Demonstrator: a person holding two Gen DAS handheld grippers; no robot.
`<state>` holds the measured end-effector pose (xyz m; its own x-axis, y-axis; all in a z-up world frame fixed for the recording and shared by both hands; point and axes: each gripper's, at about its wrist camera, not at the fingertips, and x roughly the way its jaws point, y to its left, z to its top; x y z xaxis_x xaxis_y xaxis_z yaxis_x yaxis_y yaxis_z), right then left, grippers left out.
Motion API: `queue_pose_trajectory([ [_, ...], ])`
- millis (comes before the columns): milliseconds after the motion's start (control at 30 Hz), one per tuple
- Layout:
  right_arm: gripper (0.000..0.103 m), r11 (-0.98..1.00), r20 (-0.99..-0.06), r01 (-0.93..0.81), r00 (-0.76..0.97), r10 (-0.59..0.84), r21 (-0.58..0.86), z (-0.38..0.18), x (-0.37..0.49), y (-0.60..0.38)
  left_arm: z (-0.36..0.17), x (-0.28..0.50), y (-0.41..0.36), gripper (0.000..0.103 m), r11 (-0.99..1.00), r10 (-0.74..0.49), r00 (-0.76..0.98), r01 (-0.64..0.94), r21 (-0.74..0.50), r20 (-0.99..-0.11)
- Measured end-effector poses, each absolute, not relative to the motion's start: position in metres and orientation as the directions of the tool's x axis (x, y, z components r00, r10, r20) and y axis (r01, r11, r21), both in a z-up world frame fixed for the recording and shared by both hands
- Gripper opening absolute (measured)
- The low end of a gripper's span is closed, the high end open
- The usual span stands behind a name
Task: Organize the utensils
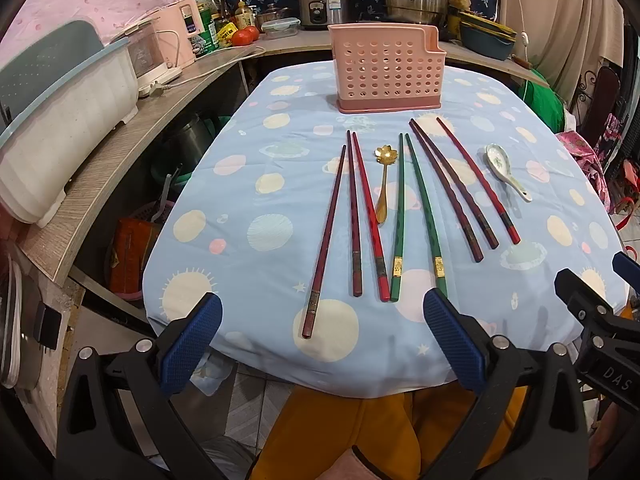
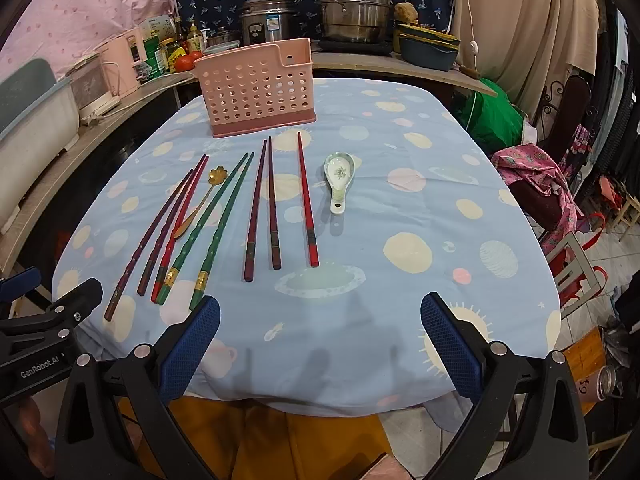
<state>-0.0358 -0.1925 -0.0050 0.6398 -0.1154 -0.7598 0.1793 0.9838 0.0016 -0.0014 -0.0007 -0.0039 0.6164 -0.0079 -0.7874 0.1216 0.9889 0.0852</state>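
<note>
- Task status: not started, as judged from the layout. Every utensil lies on the counter (image 1: 248, 184); through its holes the pink holder (image 1: 386, 70) appears to contain nothing.
- Left gripper (image 1: 320, 340): fingers spread wide, holding nothing, hovering over the near counter edge at 6 o'clock.
- Right gripper (image 2: 320, 340): fingers likewise apart and unloaded, at the same near edge.
- Pink holder: rigid perforated plastic, rectangular, with a darker base tray; it stands upright at 12 o'clock, beyond all utensils.
- Chopsticks (image 1: 356, 216): eight long tapered sticks, glossy lacquer finish. Six are red or dark red; the green pair (image 1: 416, 216) carries gold bands near the thick ends. All lie roughly parallel, tips toward 12 o'clock.
- Gold spoon (image 1: 383, 184): thin metal, flower-shaped bowl, lying between the red group and the green pair.
- Ceramic spoon (image 2: 340, 184): glazed white, floral print, short handle, at the 3 o'clock end of the row.
- Remaining work: transfer of all ten items into the pink holder.
- Counter covering: soft blue printed cloth, slightly wrinkled.
</note>
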Motion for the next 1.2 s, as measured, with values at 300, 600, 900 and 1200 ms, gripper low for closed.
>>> queue_pose_trajectory([
  [300, 0.096, 0.983, -0.759, 0.181, 0.64, -0.117, 0.001, -0.006, -0.038, -0.183, -0.003, -0.001, 0.0, 0.096, 0.989, -0.012, 0.613, 0.123, 0.081, -0.79],
  [600, 0.096, 0.983, -0.761, 0.181, 0.638, -0.113, 0.006, -0.007, -0.037, -0.183, -0.004, 0.0, 0.0, 0.096, 0.989, -0.013, 0.609, 0.125, 0.08, -0.793],
  [900, 0.096, 0.979, -0.777, 0.203, 0.621, -0.107, 0.028, -0.016, -0.023, -0.196, -0.016, 0.022, 0.016, 0.096, 0.995, -0.035, 0.565, 0.097, 0.023, -0.825],
  [1200, 0.096, 0.972, -0.804, 0.231, 0.586, -0.1, 0.047, -0.029, 0.011, -0.216, -0.052, 0.058, 0.038, 0.088, 0.998, -0.034, 0.487, 0.059, -0.006, -0.873],
])
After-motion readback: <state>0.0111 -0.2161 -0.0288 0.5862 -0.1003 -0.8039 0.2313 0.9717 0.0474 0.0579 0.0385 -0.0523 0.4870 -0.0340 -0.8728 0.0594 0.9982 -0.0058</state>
